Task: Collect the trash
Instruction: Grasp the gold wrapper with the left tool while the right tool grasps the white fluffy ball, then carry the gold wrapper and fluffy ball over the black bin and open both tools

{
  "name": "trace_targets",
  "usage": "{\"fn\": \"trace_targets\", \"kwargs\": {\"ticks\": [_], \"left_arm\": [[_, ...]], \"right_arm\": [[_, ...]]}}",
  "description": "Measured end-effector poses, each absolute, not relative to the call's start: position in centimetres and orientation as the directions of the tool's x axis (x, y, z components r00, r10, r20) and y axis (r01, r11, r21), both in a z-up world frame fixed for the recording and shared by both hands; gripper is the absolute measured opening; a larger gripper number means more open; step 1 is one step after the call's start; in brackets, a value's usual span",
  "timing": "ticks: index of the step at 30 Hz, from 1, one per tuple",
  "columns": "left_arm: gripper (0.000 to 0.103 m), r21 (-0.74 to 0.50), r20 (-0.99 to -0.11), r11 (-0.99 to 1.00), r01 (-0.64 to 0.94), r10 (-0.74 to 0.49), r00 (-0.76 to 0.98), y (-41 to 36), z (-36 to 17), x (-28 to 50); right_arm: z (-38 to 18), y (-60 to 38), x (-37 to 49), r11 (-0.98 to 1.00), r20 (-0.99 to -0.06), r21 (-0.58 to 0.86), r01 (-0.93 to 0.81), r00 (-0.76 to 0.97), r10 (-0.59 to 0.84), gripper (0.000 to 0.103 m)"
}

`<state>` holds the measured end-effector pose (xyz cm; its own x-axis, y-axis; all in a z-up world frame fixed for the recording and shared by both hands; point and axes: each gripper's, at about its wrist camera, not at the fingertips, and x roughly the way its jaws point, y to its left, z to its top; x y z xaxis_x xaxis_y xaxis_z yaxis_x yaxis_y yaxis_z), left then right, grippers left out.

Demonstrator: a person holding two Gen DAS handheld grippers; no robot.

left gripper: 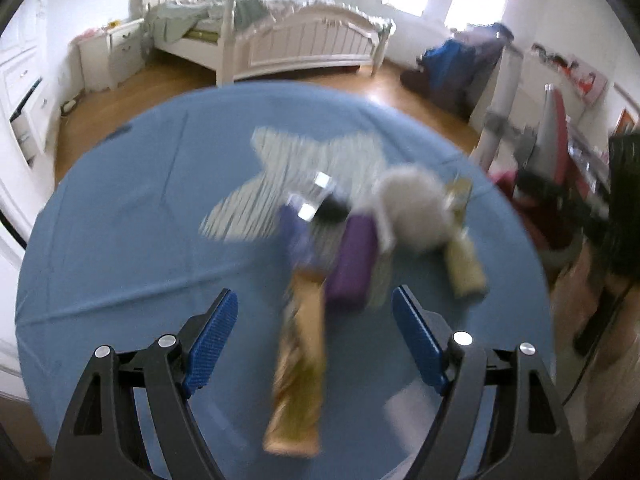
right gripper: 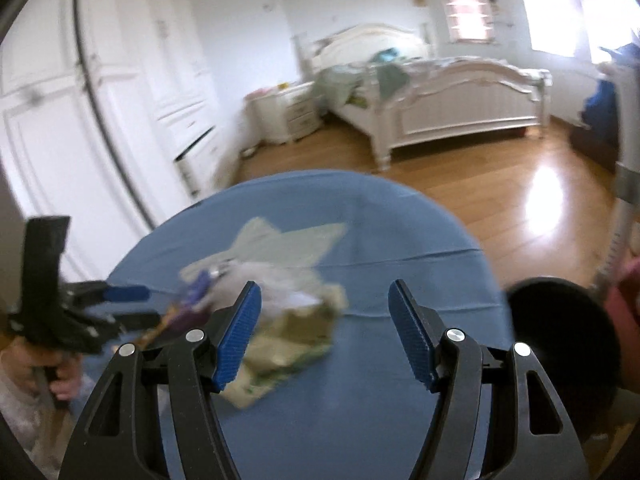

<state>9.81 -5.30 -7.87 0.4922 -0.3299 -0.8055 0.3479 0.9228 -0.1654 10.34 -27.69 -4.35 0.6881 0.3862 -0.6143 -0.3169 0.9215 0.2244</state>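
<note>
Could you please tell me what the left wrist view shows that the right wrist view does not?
Only the left wrist view shows the purple box clearly and the long tan wrapper under its own open left tool.

Only the right wrist view shows the black bin, the hand holding the left tool, and its own open right tool.

Both show the blue table, the trash pile, the pale bag and the bed.

Trash heaped mid-worktop (left gripper: 100, 240)

A plastic bag (left gripper: 280, 168) lies behind the wrappers (left gripper: 298, 364); a crumpled tissue (left gripper: 412, 208) sits on the pile's right. A bed (left gripper: 312, 40) stands beyond, with a nightstand (left gripper: 124, 50) on its left.
</note>
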Motion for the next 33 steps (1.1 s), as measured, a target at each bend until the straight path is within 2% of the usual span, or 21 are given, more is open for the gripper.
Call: {"fn": "trace_targets", "kwargs": {"ticks": [3, 4, 7, 8, 9, 11, 16, 20, 28, 33], "left_arm": [[0.078, -0.124, -0.825, 0.925, 0.359, -0.297, 0.480, -4.6, -9.0, 9.7], [0.074, -0.116, -0.826, 0.926, 0.359, -0.291, 0.483, -4.4, -9.3, 9.6], [0.047, -0.062, -0.818, 0.928, 0.367, -0.258, 0.514, -4.1, -9.5, 9.5], [0.029, -0.034, -0.817, 0.931, 0.364, -0.235, 0.526, -4.1, -9.5, 9.6], [0.016, -0.034, -0.817, 0.933, 0.359, -0.232, 0.527, -3.9, -9.5, 9.7], [0.011, -0.109, -0.808, 0.934, 0.341, -0.283, 0.516, -2.8, -9.4, 10.3], [0.011, -0.181, -0.765, 0.943, 0.280, -0.314, 0.563, -0.4, -8.6, 10.5], [0.011, -0.198, -0.742, 0.940, 0.279, -0.330, 0.583, -0.4, -7.8, 10.1], [0.011, -0.230, -0.697, 0.927, 0.297, -0.370, 0.615, -2.5, -5.1, 10.6], [0.011, -0.246, -0.650, 0.903, 0.353, -0.423, 0.631, -6.7, -2.8, 11.5]], "right_arm": [[-4.5, -25.2, 11.3, 0.913, -0.642, 0.198, -0.357, 0.656, 0.396, 0.066], [-4.6, -24.4, 11.8, 0.910, -0.655, 0.189, -0.369, 0.644, 0.396, 0.066], [-4.9, -22.9, 13.3, 0.905, -0.685, 0.183, -0.384, 0.610, 0.397, 0.066], [-5.1, -22.4, 13.8, 0.904, -0.695, 0.180, -0.388, 0.600, 0.396, 0.066], [-5.2, -22.0, 13.8, 0.904, -0.703, 0.170, -0.391, 0.595, 0.390, 0.066], [-5.6, -21.2, 14.3, 0.904, -0.722, 0.152, -0.400, 0.580, 0.378, 0.066], [-7.4, -19.7, 15.7, 0.893, -0.785, 0.129, -0.430, 0.506, 0.357, 0.066], [-7.5, -19.6, 15.6, 0.886, -0.766, 0.151, -0.438, 0.514, 0.385, 0.041], [-1.3, -24.6, 12.1, 0.910, -0.546, 0.208, -0.357, 0.730, 0.411, 0.040], [1.2, -29.9, 9.4, 0.951, -0.431, 0.196, -0.239, 0.850, 0.302, 0.040]]}}
